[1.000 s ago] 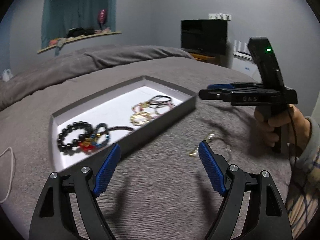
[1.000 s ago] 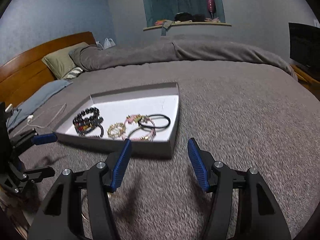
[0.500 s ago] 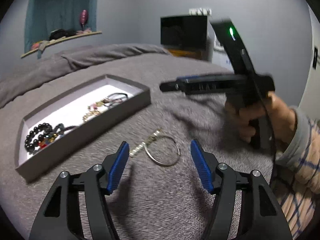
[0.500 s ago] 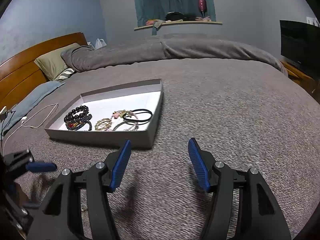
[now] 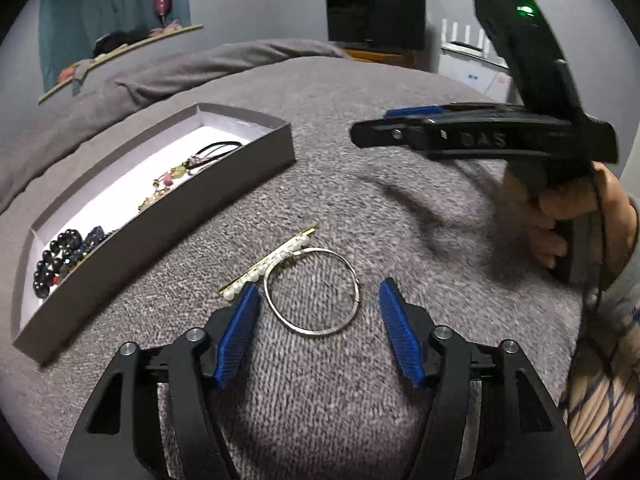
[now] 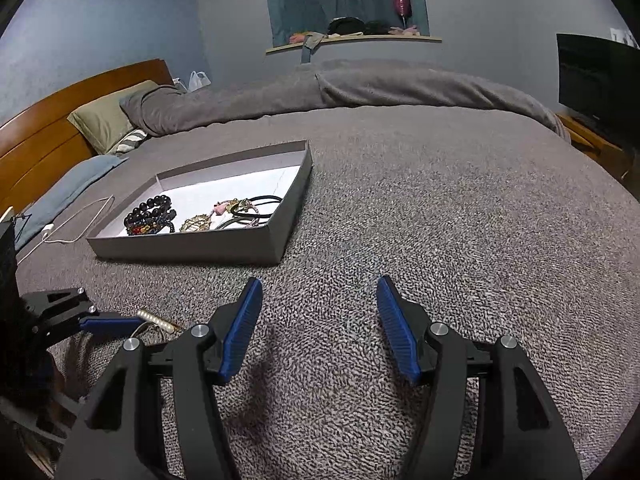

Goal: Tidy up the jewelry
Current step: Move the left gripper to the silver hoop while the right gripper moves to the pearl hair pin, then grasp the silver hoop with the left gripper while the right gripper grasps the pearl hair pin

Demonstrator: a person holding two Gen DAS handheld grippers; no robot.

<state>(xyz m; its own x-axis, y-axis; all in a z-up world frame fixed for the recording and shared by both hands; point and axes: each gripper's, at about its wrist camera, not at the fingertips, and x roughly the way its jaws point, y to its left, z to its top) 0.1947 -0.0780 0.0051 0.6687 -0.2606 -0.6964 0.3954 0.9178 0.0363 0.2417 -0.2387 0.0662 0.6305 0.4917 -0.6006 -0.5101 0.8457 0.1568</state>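
Note:
A silver bangle [image 5: 347,270] lies on the grey blanket with a gold pearl hair clip [image 5: 267,264] against its far left side. My left gripper [image 5: 316,300] is open and low over the bangle, its fingers on either side of it. A grey jewelry box [image 5: 168,216] with a white floor lies to the left and holds black bead bracelets [image 5: 52,264], gold pieces and black hair ties. My right gripper [image 6: 316,304] is open and empty over bare blanket; it also shows in the left wrist view [image 5: 480,136]. The box [image 6: 264,236] lies ahead of it to the left.
A white cable [image 6: 76,220] lies on the blanket left of the box. Pillows [image 6: 108,120] and a wooden headboard [image 6: 44,116] are at the far left. A rolled duvet [image 6: 360,84] runs along the bed's far side. A black TV [image 6: 596,80] stands at the right.
My left gripper has swung right from the box and closed in on the bangle and clip, which now lie between its fingers. My right gripper has drawn back from the box.

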